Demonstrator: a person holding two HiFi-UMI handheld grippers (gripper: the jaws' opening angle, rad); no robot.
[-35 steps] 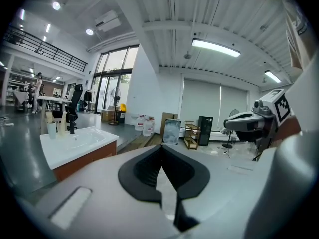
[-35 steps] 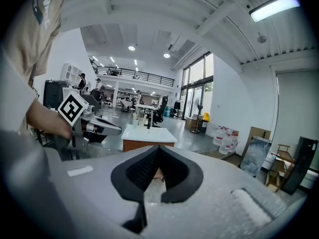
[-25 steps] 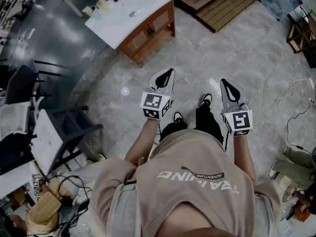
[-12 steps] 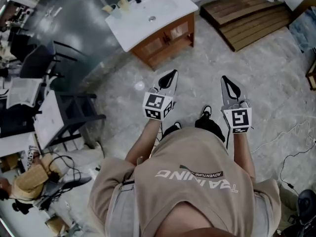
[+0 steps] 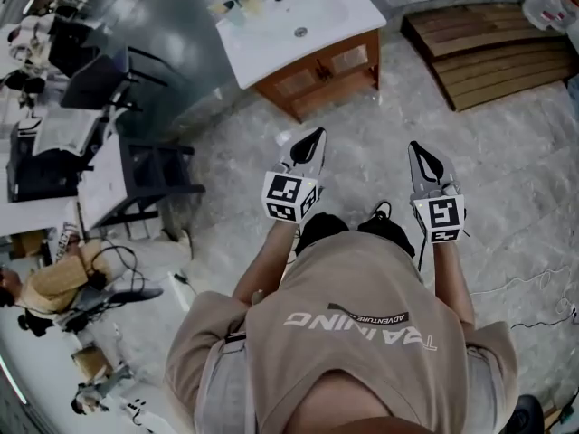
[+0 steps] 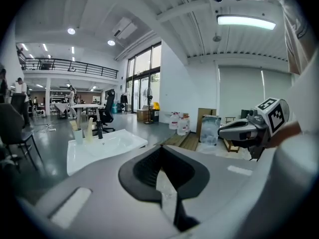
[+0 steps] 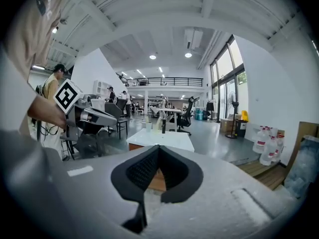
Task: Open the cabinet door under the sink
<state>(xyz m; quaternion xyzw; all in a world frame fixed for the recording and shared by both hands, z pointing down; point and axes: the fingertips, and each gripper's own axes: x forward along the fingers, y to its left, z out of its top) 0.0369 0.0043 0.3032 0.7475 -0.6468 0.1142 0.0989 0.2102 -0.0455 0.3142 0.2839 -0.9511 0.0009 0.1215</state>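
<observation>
Left gripper (image 5: pixel 312 136) and right gripper (image 5: pixel 419 148) both have jaws closed together and empty, held side by side in front of the person (image 5: pixel 348 333) over the grey floor (image 5: pixel 362 143), well apart from the wooden cabinet (image 5: pixel 312 78) under the white sink (image 5: pixel 298 16) ahead, cabinet door (image 5: pixel 351 59) shut.

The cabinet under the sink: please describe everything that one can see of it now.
The cabinet is a low box of brown wood. It carries a white sink whose top overhangs it. Its front shows two doors side by side, each with a paler panel, and both look shut. Any handles are too small to make out. It stands upright on the grey stone floor, turned at an angle in the head view. Only the sink and the floor touch it.
</observation>
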